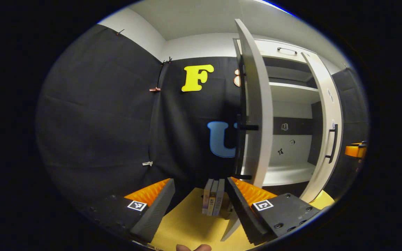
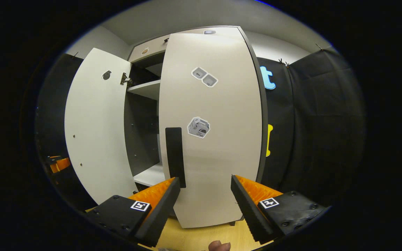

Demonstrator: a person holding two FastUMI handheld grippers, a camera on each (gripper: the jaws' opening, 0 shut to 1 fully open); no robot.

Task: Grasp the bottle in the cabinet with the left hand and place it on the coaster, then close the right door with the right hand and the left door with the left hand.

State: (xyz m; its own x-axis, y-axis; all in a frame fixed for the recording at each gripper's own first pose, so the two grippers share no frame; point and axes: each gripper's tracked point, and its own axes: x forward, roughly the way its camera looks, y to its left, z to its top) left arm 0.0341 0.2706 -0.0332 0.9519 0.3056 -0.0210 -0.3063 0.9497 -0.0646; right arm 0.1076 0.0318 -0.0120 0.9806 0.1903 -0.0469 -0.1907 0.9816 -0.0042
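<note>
In the left gripper view my left gripper point(image 1: 199, 202) is open and holds nothing, low over the yellow table. Just past its right finger stands the cabinet's left door point(image 1: 257, 115), open and seen edge-on, its black handle point(image 1: 248, 127) sticking out to the left. Beyond it are the white shelves point(image 1: 288, 170) and the right door point(image 1: 326, 122), partly open. In the right gripper view my right gripper point(image 2: 204, 202) is open and empty, close in front of the right door's point(image 2: 211, 132) outer face, near its black handle point(image 2: 175, 157). The left door point(image 2: 96, 132) stands wide open.
Several books point(image 1: 213, 200) stand upright on the table point(image 1: 187, 223) between the left gripper's fingers, farther off. The other gripper point(image 1: 356, 150) shows at the far right past the right door. Black cloth walls enclose the booth on both sides.
</note>
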